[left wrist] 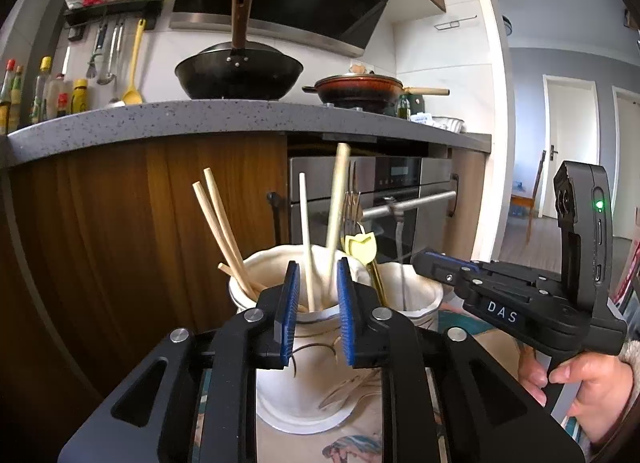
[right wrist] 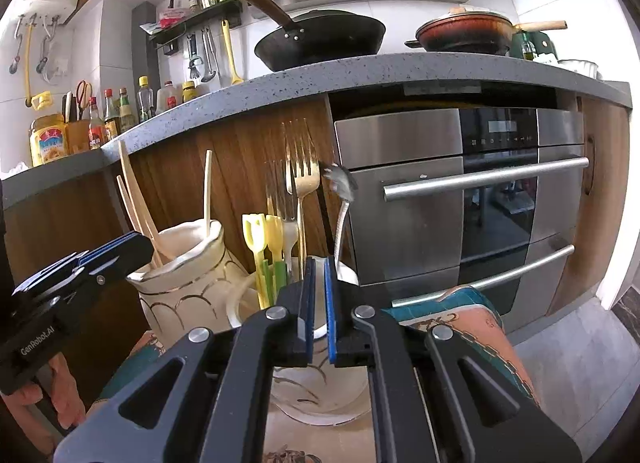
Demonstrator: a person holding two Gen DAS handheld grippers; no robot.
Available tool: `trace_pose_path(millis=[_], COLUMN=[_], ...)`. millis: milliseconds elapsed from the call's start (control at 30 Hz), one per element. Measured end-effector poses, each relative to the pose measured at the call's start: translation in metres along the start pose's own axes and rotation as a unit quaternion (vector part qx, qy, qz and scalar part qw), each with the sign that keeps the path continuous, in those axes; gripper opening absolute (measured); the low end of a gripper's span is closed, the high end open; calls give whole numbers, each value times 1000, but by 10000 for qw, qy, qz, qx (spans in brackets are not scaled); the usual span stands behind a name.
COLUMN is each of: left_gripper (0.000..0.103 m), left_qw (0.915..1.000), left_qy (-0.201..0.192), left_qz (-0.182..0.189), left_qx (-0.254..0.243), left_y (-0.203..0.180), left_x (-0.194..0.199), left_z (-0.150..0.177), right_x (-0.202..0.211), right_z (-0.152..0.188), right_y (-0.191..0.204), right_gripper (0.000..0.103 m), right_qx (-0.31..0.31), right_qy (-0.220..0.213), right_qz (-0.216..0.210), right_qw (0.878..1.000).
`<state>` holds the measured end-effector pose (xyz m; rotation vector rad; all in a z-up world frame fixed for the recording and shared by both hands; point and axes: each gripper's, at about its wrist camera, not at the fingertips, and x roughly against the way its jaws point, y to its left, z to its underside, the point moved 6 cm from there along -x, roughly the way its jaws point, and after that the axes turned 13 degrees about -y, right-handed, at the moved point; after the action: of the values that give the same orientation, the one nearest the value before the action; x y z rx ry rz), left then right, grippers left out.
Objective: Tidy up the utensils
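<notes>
Two glossy cream ceramic jars with gilt lines are seen holding pale wooden chopsticks, polished metal forks and, at nine o'clock of these, yellow plastic picks.

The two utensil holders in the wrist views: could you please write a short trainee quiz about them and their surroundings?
1. True or false: the forks stand in the same holder as the chopsticks.
2. What sits on the counter directly behind the holders? A. black wok B. kettle C. toaster
3. Fill in: the left gripper faces the holder filled with ____.

Key: 1 false; 2 A; 3 chopsticks.
</notes>
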<state>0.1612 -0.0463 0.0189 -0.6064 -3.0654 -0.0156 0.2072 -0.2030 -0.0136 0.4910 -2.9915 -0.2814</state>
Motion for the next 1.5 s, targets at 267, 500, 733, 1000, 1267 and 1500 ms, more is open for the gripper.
trace_pose_path(millis=[267, 500, 733, 1000, 1267, 1500], left_gripper=[56, 81, 94, 98, 98, 98], left_qw=[9995, 9989, 9990, 9976, 9954, 9951], left_qy=[-258, -399, -295, -99, -130, -33], left_qz=[-7, -55, -248, -687, -927, -954], left_qx=[158, 222, 240, 72, -197, -277], left_y=[-2, -11, -17, -15, -19, -17], left_x=[21, 53, 83, 104, 104, 99], left_z=[-9, -10, 3, 23, 34, 41], right_x=[19, 52, 82, 100, 107, 104], right_z=[-3, -9, -4, 10, 18, 23], right_y=[-1, -14, -24, -11, 8, 12], right_gripper=[54, 83, 98, 98, 98, 98], right_qx=[-88, -288, -348, 28, 486, 740], right_qy=[-83, -185, -187, -192, -466, -497], right_qz=[-35, -10, -4, -166, -221, -132], right_qw=[9999, 9994, 9992, 9997, 9975, 9959])
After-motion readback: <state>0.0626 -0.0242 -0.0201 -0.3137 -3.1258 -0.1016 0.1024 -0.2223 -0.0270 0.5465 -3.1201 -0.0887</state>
